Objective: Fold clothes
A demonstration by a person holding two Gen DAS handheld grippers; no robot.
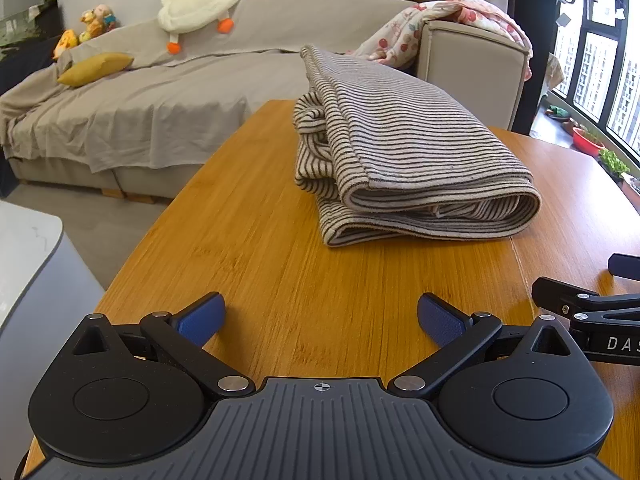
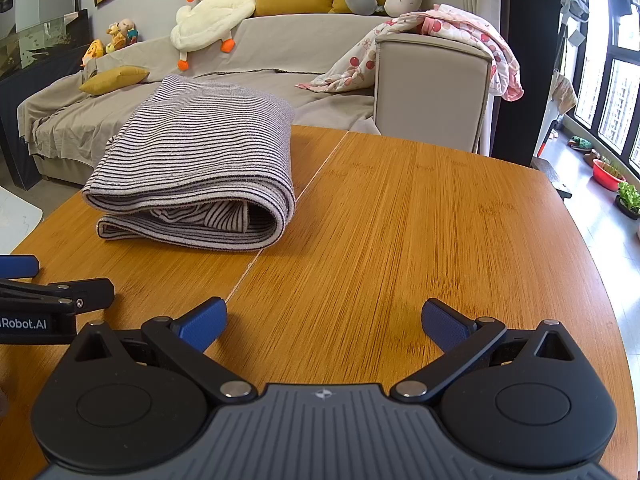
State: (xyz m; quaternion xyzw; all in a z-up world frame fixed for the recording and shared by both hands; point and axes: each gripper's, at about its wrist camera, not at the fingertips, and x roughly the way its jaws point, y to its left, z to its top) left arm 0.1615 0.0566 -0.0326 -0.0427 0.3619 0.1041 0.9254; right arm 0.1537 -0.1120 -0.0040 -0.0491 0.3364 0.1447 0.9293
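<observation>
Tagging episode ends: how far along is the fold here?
Looks done: the striped garment lies folded in layers on the wooden table. In hand: nothing; left gripper and right gripper are open, short of it. Left: no unfolded clothes on the table.

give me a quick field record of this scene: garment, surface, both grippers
garment: striped garment, folded into a layered stack
surface: wooden table, garment lying flat on it
left gripper: open, empty, short of the garment
right gripper: open, empty, over bare table
background: sofa with plush duck
</observation>
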